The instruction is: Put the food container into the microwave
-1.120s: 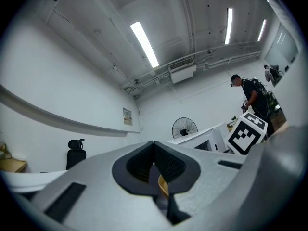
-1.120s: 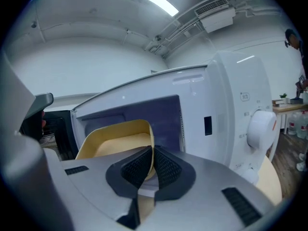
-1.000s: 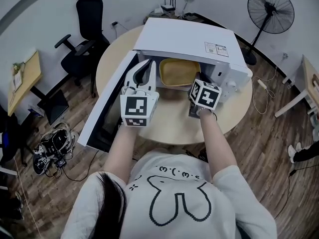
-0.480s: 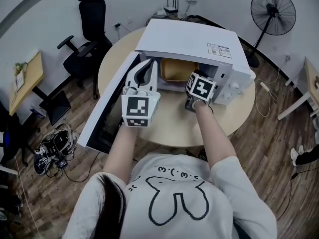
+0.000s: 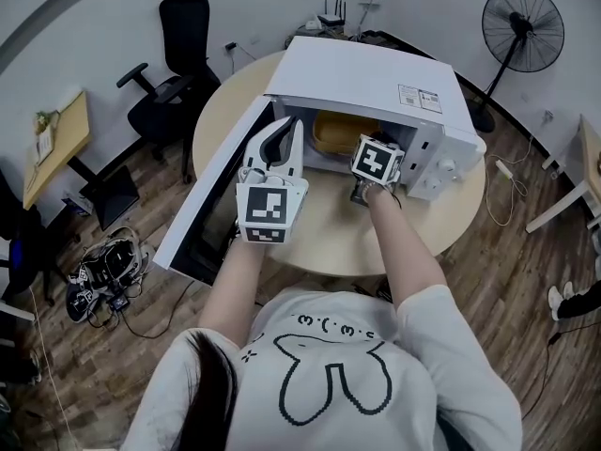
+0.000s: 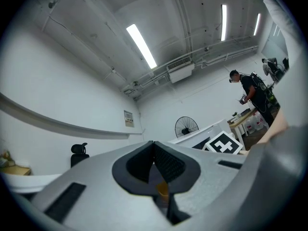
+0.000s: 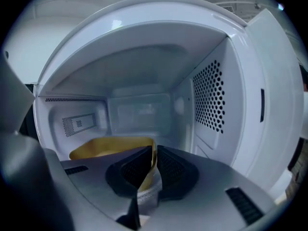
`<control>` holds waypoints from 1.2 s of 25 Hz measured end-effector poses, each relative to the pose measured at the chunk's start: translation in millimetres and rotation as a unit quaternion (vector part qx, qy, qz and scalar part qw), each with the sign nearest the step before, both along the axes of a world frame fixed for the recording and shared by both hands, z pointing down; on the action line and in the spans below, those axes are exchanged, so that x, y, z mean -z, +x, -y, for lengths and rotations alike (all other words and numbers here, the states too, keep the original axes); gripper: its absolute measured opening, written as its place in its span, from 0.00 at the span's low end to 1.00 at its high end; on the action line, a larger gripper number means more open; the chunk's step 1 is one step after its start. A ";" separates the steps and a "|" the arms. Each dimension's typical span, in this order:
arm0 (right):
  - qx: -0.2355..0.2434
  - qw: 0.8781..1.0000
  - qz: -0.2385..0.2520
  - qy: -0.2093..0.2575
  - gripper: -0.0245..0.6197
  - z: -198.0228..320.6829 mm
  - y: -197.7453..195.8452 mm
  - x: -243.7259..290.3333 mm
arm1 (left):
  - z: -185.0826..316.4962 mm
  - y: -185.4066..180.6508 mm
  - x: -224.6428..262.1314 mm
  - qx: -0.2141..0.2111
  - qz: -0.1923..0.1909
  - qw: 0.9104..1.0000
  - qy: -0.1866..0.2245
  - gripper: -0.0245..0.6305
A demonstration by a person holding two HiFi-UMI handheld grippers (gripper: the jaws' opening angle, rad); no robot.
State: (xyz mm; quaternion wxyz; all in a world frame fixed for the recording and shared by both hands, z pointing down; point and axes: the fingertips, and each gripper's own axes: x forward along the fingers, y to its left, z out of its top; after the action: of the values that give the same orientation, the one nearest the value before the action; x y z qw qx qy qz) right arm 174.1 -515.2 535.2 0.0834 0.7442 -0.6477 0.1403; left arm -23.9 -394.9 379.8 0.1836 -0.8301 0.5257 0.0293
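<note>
Left gripper (image 6: pixel 154 150): we log jaws closed, empty, tilted upward beside open door (image 5: pixel 208 200); food container (image 7: pixel 106 147): yellow, inside microwave (image 5: pixel 376 78) cavity, long axis across opening, clear room behind and rightward; right gripper (image 7: pixel 153 165): clamped on its near rim; counter (image 5: pixel 329 238) beneath.

Round table (image 5: pixel 329 238), pale top.
Office chair (image 5: pixel 174 73), black, beyond the table to the left.
Pedestal fan (image 5: pixel 523 28), black, upright, far right by the wall.
Small wooden desk (image 5: pixel 56 144), left edge.
Tangle of cables (image 5: pixel 99 275), on the plank floor (image 5: pixel 526 346), left of the table.
Power strip (image 5: pixel 505 169), white, on the floor, right of the table.
</note>
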 end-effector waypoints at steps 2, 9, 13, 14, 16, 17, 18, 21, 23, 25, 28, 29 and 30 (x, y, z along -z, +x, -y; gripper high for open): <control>0.002 1.000 -0.009 0.000 0.10 1.5 -1.6 -0.7 | -1.2 -1.7 1.2 0.001 0.001 1.000 0.000 0.05; 0.013 0.999 -0.028 0.006 0.14 -5.5 -6.1 8.9 | -3.4 -3.1 2.8 -0.001 0.002 1.000 -0.014 0.05; 0.025 0.999 -0.028 0.008 0.15 -12.5 -10.7 20.2 | -5.3 -3.7 12.2 -0.002 -0.003 1.000 -0.027 0.05; 0.028 0.999 -0.029 0.006 0.15 -14.0 -11.0 22.5 | -5.7 -3.5 14.7 -0.003 -0.004 1.000 -0.030 0.05; 0.031 0.999 -0.030 -0.004 0.15 -16.3 -11.2 24.9 | -5.5 -3.3 18.6 -0.003 -0.006 0.999 -0.038 0.05; 0.033 0.999 -0.030 -0.009 0.15 -16.7 -11.3 25.8 | -4.9 -3.6 20.4 -0.003 -0.006 0.999 -0.042 0.05; 0.034 0.999 -0.030 -0.012 0.15 -16.7 -11.7 27.0 | -4.3 -4.2 22.3 -0.003 -0.007 0.999 -0.045 0.05; 0.040 0.999 -0.030 -0.021 0.15 -17.2 -15.2 30.9 | -2.2 -7.3 28.1 -0.001 -0.009 0.999 -0.053 0.05; 0.042 0.998 -0.031 -0.026 0.15 -17.3 -16.5 32.4 | -0.3 -9.3 31.6 0.000 -0.010 0.998 -0.057 0.05; 0.044 0.998 -0.031 -0.030 0.15 -17.3 -17.1 33.8 | 1.8 -11.1 34.6 0.002 -0.009 0.998 -0.062 0.05; 0.046 0.998 -0.027 -0.040 0.15 -18.8 -16.6 33.4 | 4.0 -13.2 37.9 0.005 -0.011 0.998 -0.069 0.05; 0.048 0.998 -0.026 -0.044 0.15 -19.2 -16.2 32.6 | 4.9 -13.3 39.0 0.005 -0.013 0.997 -0.072 0.05; 0.050 0.997 -0.024 -0.049 0.15 -19.4 -15.9 31.8 | 5.9 -13.2 40.0 0.005 -0.014 0.997 -0.074 0.05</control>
State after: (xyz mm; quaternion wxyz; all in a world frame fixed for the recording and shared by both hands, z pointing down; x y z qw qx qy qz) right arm 158.3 -495.7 503.4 0.1420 0.7093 -0.6742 0.1491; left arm -37.1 -400.8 339.8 0.1141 -0.8380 0.5336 0.0011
